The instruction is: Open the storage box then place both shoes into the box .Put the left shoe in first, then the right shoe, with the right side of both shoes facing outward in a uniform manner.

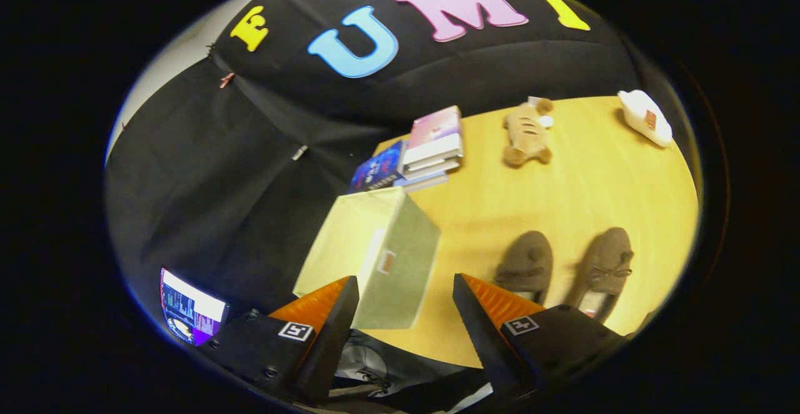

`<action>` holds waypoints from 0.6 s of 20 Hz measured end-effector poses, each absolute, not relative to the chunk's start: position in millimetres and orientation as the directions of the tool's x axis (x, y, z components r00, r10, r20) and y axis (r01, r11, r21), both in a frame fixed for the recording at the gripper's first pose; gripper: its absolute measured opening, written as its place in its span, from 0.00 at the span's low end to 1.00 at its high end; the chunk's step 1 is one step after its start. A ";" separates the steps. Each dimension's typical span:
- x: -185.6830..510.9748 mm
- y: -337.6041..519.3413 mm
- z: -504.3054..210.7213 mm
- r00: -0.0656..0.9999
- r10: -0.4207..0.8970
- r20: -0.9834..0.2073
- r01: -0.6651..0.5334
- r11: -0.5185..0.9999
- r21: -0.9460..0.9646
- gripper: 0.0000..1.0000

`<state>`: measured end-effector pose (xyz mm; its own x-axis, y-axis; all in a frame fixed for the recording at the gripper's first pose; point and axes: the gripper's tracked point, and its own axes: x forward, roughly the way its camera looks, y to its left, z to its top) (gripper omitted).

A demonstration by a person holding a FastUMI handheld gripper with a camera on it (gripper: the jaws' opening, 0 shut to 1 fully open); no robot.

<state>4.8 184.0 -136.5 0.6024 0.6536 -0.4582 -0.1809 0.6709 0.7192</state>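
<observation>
The tool (406, 314) is seen with its fingers spread wide apart and nothing held between them. In the gap between the fingertips, and just ahead of them, the storage box (381, 257) is found: a pale green fabric cube standing at the near left corner of the desk (594, 182), in the lower centre of the frame. Its lid appears closed, and a small pull tab (386, 261) is seen on the side turned toward the tool, so the box is judged not yet opened.

The relation that matters for the coming move is this: the box lies almost straight ahead of the tool, slightly toward its left finger, with the tabbed face presented to it. A short advance along the fingers' line is judged enough to reach it.

The two shoes, brown slippers with bows, are set side by side at the lower right of the frame, beyond the right finger and well apart from the box. The one nearer the box (526, 264) and the farther one (605, 265) are laid with their long axes roughly parallel, toes pointing away from the tool. Neither is touched.
</observation>
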 end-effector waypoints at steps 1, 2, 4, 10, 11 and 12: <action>2.8 176.2 -153.0 0.595 0.635 -0.493 -0.149 0.690 0.708 0.94; 0.6 168.8 -169.2 0.587 0.614 -0.527 -0.123 0.711 0.692 0.94; -3.6 155.5 -204.8 0.568 0.566 -0.598 -0.074 0.758 0.648 0.93; -13.9 138.2 -284.3 0.499 0.451 -0.740 -0.002 0.854 0.520 0.89; -12.6 139.8 -291.6 0.494 0.439 -0.750 0.004 0.862 0.508 0.89; -9.5 139.6 -299.9 0.492 0.424 -0.761 0.010 0.871 0.491 0.85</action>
<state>-9.5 139.6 -299.9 0.4917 0.4236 -0.7607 0.0101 0.8708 0.4915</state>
